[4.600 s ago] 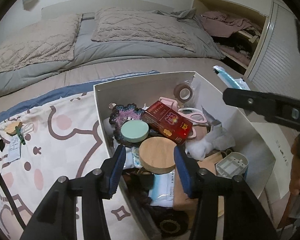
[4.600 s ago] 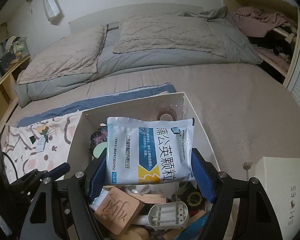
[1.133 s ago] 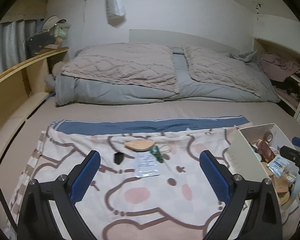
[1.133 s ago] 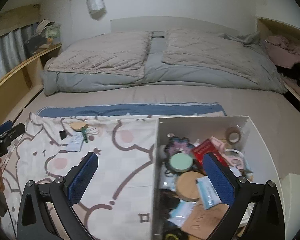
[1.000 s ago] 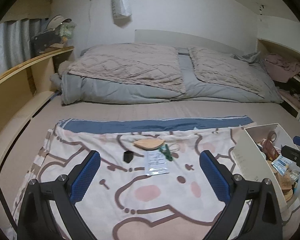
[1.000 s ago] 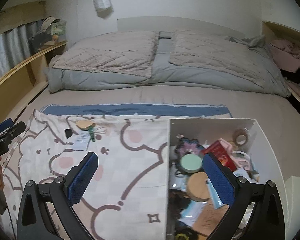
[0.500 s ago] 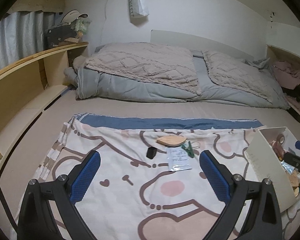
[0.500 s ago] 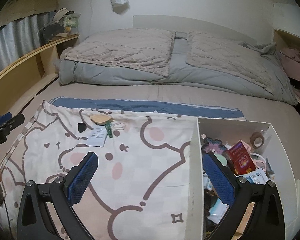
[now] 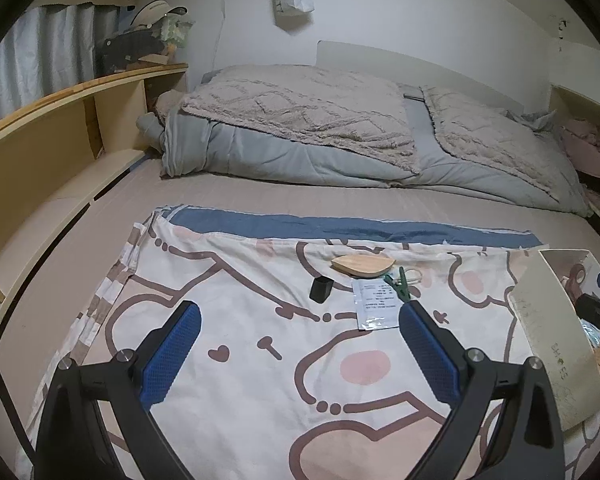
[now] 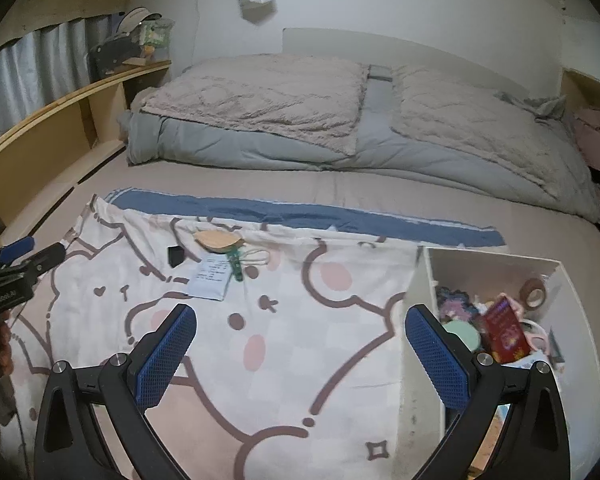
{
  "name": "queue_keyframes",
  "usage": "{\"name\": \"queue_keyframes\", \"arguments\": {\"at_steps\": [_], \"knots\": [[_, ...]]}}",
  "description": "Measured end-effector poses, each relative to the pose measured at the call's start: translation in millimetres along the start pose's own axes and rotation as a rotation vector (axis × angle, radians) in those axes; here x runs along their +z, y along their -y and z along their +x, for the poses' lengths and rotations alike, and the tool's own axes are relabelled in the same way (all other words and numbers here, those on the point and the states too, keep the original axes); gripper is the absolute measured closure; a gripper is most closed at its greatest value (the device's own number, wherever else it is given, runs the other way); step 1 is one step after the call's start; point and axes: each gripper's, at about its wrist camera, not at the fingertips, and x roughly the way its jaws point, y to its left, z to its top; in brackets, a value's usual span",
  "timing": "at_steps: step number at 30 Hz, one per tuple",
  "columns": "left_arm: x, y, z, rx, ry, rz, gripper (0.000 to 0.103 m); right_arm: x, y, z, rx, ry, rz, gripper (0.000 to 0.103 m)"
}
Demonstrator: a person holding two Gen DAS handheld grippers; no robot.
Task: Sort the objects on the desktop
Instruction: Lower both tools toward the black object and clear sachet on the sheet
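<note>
1. My left gripper [image 9: 300, 344] hangs over the cartoon-print cloth [image 9: 260, 360] on the bed [image 9: 260, 192], its fingers wide apart with nothing between them.
2. My right gripper [image 10: 300, 344] has its fingers just as wide apart and empty, its right finger in front of the left wall of the white box [image 10: 416, 320].
3. I judge this to be a gap between picks: neither gripper carries anything, and 4 loose things sit on the cloth waiting to go into the box.
4. In the left wrist view they lie at 12 o'clock from my fingers: a wooden leaf-shaped piece [image 9: 362, 266], a small black block [image 9: 321, 290], a white packet [image 9: 376, 308] and a green clip [image 9: 398, 288] lying just beside the packet's top corner.
5. The next move calls for reaching forward to 1 of them; the flat packet looks hardest to pinch off soft cloth.
6. The box, at 3 o'clock, holds a red carton [image 10: 504, 334], a roll of tape [image 10: 534, 292], a round mint-green lid [image 10: 462, 336] and a purple frilly thing [image 10: 456, 304], heaped together.
</note>
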Motion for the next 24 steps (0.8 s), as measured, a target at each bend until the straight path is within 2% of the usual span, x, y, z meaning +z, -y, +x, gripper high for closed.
{"name": "queue_keyframes", "arguments": {"at_steps": [9, 11, 14, 22, 23, 24], "knots": [[5, -2, 20, -0.004, 0.005, -0.002, 0.003, 8, -17, 31, 0.074, -0.033, 0.025, 0.0], [7, -2, 25, 0.005, 0.017, 0.002, 0.008, 12, -20, 40, 0.088, -0.035, 0.044, 0.0], [7, -1, 35, 0.002, 0.012, 0.008, 0.012, 17, -23, 52, 0.106, -0.046, 0.07, 0.016], [5, 5, 78, -0.018, -0.027, 0.022, 0.019, 16, -29, 88, 0.179, -0.078, 0.145, 0.025], [4, 7, 83, -0.022, -0.03, 0.022, 0.021, 13, -31, 95, 0.188, -0.087, 0.153, 0.027], [3, 8, 87, -0.026, -0.032, 0.023, 0.021, 12, -32, 99, 0.189, -0.093, 0.156, 0.034]]}}
